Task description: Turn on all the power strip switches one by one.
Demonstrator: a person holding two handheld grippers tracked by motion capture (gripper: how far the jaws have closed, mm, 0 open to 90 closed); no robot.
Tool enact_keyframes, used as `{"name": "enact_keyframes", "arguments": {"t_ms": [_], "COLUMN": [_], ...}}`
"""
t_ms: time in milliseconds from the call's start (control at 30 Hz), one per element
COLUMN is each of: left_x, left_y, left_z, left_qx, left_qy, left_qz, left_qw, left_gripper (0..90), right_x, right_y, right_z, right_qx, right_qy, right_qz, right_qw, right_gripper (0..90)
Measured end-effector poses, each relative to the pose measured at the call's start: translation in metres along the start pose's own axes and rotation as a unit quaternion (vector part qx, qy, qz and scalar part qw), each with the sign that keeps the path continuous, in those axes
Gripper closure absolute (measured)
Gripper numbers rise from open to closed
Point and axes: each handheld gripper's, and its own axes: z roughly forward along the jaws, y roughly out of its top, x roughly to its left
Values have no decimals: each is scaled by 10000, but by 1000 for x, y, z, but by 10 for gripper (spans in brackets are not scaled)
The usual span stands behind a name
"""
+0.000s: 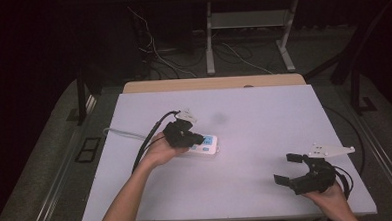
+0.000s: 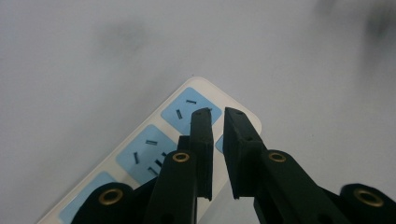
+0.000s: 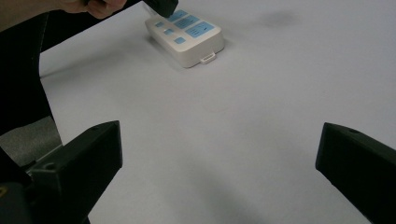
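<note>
Left claw [image 1: 198, 139], barely parted and empty, hovers over power strip [image 1: 208, 145]; right claw [image 1: 285, 169] gapes.

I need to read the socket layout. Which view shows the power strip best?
The left gripper view: the power strip lies close, its slots sharp. The right gripper view shows its end farther off; the high view shows it small, half hidden.

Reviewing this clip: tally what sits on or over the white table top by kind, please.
White plastic power strip with blue socket panels: 1
White cable from the strip: 1
Black two-jaw handheld tools: 2, the left tool and the right tool
Total: 4
</note>
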Motion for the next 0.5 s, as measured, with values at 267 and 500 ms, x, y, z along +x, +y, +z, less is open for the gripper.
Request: {"name": "enact_keyframes", "arguments": {"t_ms": [267,500], "left_x": [-7,-12], "left_y": [-9,-24], "left_z": [-23,-44], "left_qx": [-239,-468], "left_qy": [-42,221], "left_qz": [-181,-400], "left_qw": [9995,9979], "left_gripper": [555,215], "right_x": [1,2], "right_y": [0,1], "right_z": [0,0], "right_qx": [-10,-51], "right_qy": [7,8], "right_qz": [-5,-29], "right_qw": [10000,10000], "right_gripper": [4,3]}}
